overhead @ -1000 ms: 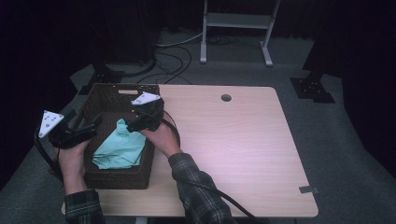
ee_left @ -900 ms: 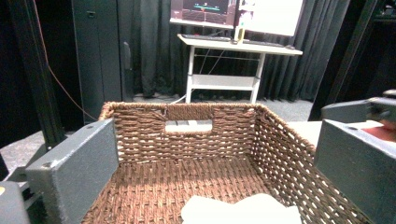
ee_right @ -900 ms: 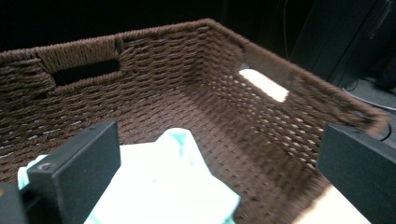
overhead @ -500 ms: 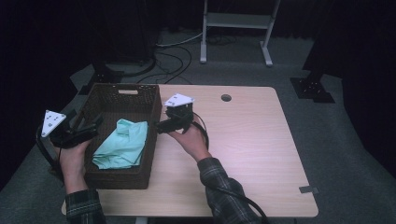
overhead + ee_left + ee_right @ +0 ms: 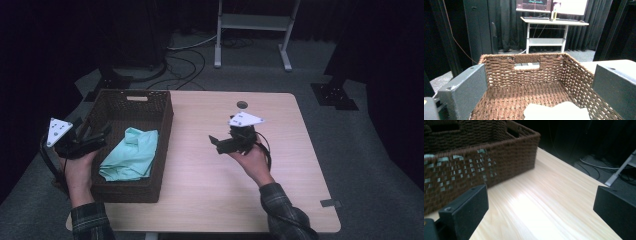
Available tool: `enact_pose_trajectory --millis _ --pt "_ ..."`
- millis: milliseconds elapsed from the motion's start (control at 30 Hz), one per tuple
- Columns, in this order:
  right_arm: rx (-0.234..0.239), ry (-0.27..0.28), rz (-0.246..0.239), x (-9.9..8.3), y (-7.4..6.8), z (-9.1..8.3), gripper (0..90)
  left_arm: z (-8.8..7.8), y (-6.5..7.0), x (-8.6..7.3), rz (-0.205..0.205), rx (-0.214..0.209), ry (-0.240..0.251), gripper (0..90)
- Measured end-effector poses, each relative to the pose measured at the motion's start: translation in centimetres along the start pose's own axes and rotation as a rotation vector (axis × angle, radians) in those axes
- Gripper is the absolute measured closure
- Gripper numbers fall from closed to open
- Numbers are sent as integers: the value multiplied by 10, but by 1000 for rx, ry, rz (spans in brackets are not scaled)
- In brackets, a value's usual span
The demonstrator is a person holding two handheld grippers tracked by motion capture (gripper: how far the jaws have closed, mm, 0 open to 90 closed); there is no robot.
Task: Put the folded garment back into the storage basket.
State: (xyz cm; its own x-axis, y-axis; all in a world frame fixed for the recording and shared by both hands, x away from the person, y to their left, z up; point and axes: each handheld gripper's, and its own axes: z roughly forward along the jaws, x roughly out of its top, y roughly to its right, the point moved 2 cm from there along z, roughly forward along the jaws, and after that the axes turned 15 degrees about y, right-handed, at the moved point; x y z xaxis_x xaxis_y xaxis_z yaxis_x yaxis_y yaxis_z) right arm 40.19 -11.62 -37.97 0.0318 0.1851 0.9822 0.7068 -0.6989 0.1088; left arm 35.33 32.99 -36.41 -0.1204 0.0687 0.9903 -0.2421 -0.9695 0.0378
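A wooden table (image 5: 260, 190) is seen in a dark room, with a brown woven basket (image 5: 161, 131) on its left side. A folded green shirt (image 5: 131, 154) has been left lying in the basket. The right gripper (image 5: 216, 142) has been pulled back from the basket and is now held over the bare table, jaws wide apart, nothing in them. The left gripper (image 5: 97, 135) is kept at the basket's left edge, also wide open and empty. The putting-in looks done.

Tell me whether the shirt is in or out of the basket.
In: the folded teal shirt lies inside the wicker basket.
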Motion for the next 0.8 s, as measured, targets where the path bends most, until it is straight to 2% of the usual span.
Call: enact_pose_trajectory --millis 33,67,133,167,200,333,367,400,433,467,500,533,567,633,667,800 --pt "0 0 0 0 0 0 0 0 0 0 0 0 0 0" --pt "-3 -13 1 -9 8 -17 0 0 1 0 9 5 -3 0" --pt "-10 -23 6 -19 16 -34 0 0 1 0 16 11 -2 0" --pt "-10 -23 6 -19 16 -34 0 0 1 0 16 11 -2 0" --pt "-20 -36 23 -32 25 -51 0 0 2 0 18 18 -1 0" --pt "-44 -71 52 -60 42 -84 0 1 3 0 18 26 2 0" --pt "-44 -71 52 -60 42 -84 0 1 3 0 18 26 2 0" --pt "-57 -89 71 -74 49 -100 0 2 4 0 19 23 1 0" --pt "-57 -89 71 -74 49 -100 0 2 4 0 19 23 1 0" --pt "-67 -110 82 -87 54 -115 0 3 5 -1 27 22 -4 0" --pt "-67 -110 82 -87 54 -115 0 3 5 -1 27 22 -4 0" --pt "-78 -132 88 -100 60 -127 0 3 7 -1 32 18 -4 0" --pt "-77 -145 99 -105 63 -132 0 3 7 -1 32 18 -4 0" --pt "-71 -162 106 -109 65 -137 0 5 9 -2 34 16 -11 0" --pt "-72 -180 110 -116 68 -147 0 5 10 -2 49 18 -20 0" --pt "-72 -232 131 -131 71 -164 0 7 12 -3 62 18 -34 0"
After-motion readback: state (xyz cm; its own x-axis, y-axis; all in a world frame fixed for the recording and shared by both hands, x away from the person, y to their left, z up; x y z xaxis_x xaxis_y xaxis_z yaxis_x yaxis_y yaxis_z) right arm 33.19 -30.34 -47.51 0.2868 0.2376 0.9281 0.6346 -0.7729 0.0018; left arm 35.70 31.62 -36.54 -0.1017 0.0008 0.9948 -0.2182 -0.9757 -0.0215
